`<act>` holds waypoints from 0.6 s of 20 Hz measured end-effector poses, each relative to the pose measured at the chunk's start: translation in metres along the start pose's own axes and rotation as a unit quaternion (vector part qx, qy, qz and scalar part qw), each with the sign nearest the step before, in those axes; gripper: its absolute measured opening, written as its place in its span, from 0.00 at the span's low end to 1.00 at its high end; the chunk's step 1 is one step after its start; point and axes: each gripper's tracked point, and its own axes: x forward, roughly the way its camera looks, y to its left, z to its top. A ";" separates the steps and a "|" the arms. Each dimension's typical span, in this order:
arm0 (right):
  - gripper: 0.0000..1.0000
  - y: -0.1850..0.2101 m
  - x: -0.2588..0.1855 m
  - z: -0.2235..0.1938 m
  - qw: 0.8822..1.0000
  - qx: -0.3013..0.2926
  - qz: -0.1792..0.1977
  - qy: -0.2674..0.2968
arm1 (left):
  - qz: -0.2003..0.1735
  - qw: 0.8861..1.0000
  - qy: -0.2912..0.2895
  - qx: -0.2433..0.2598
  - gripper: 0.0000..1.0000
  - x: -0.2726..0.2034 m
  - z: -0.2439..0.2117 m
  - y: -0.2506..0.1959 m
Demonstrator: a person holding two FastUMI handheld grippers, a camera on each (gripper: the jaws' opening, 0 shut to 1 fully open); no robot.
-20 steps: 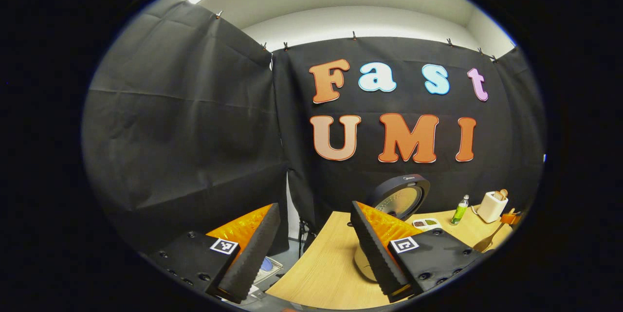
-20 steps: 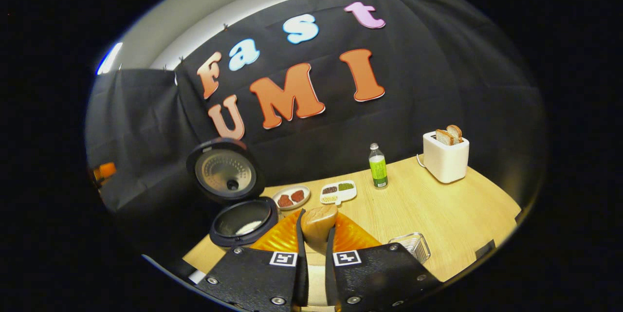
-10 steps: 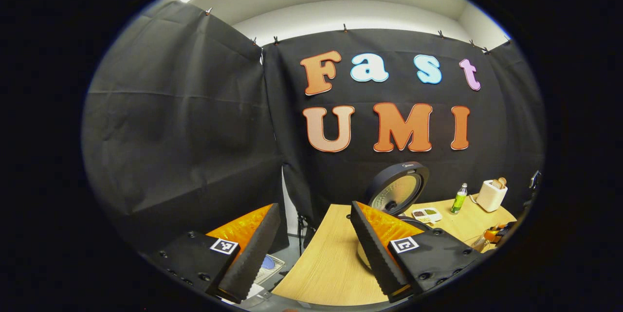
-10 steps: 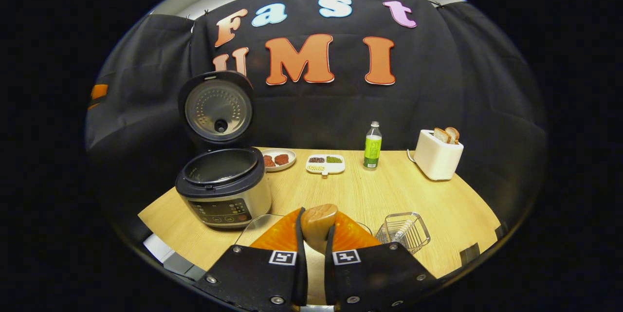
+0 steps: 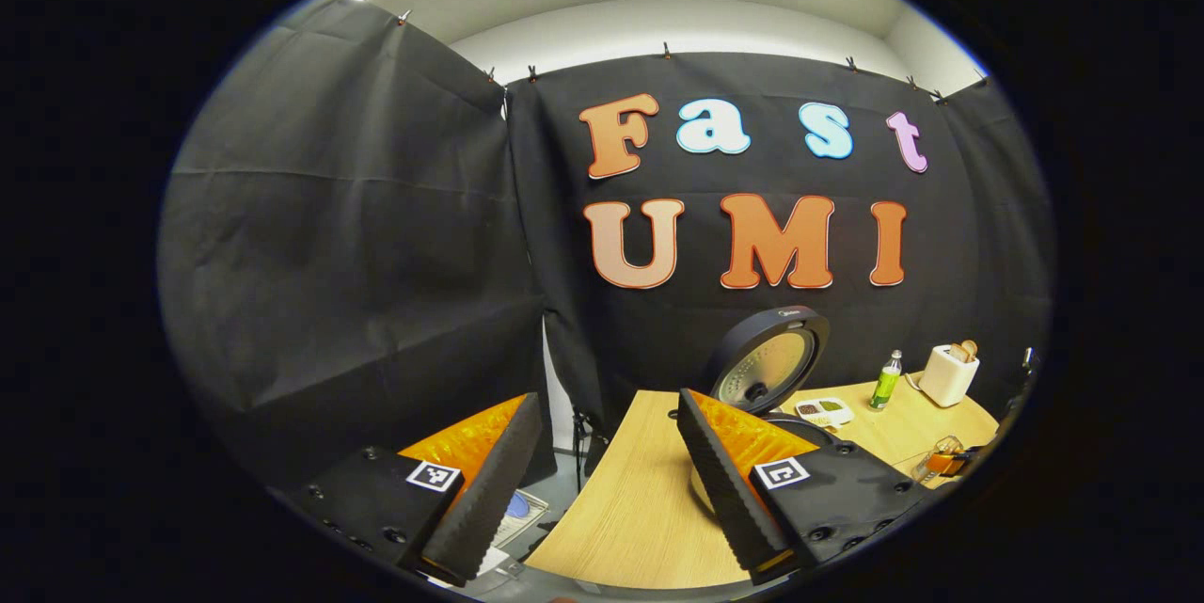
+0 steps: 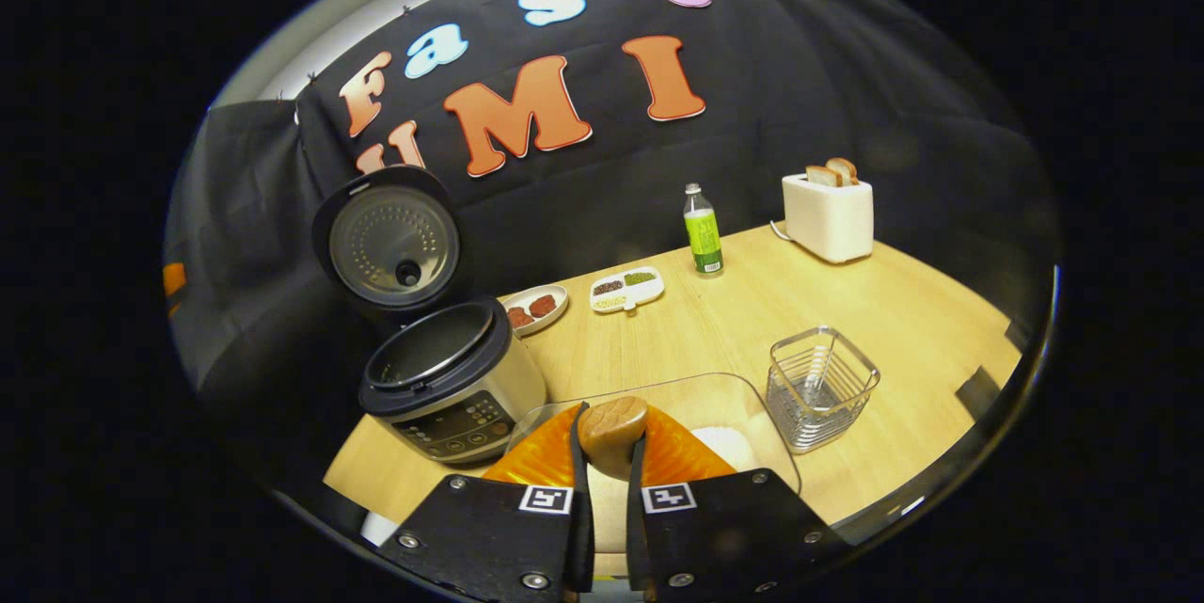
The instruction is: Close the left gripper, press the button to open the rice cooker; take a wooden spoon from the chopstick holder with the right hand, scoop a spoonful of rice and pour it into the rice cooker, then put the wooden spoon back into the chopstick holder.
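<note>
Rice cooker (image 6: 451,382) stands lid-up; wooden spoon (image 6: 612,429) clamped above wire chopstick holder (image 6: 820,385).

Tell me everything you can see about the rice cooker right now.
The rice cooker stands upright on the wooden table, near its left edge in the right gripper view. Its body looks like brushed silver metal with a dark rim and a dark front control panel with buttons. The round hinged lid is swung fully open, its metallic inner plate facing forward. The inner pot looks dark; its contents cannot be made out. Neither pair of tongs touches it. A clear container sits just beside its base.
</note>
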 end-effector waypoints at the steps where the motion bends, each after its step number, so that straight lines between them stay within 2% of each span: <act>1: 0.13 0.006 0.001 -0.003 1.000 0.020 0.009 0.005 | 0.003 1.000 0.001 -0.002 0.94 -0.001 -0.001 0.002; 3: 0.13 0.014 0.005 -0.006 0.998 0.057 0.021 0.007 | 0.005 1.000 0.003 -0.005 0.94 -0.001 -0.002 0.002; 7: 0.13 0.008 0.010 -0.002 0.996 0.087 0.022 0.003 | 0.002 1.000 0.001 -0.002 0.94 -0.004 -0.002 -0.002; 8: 0.13 0.004 0.012 -0.001 0.995 0.098 0.021 0.004 | 0.002 1.000 0.001 -0.002 0.98 -0.004 -0.002 -0.003; 9: 0.13 0.001 0.014 -0.002 0.993 0.113 0.018 0.008 | 0.001 1.000 0.002 -0.003 0.94 -0.005 -0.001 -0.005; 10: 0.13 -0.002 0.015 -0.002 0.991 0.130 0.016 0.012 | 0.000 1.000 0.002 -0.003 0.98 -0.007 -0.002 -0.006; 12: 0.13 -0.007 0.014 -0.001 0.986 0.168 0.016 0.015 | 0.001 1.000 0.000 -0.003 0.94 -0.008 0.000 -0.007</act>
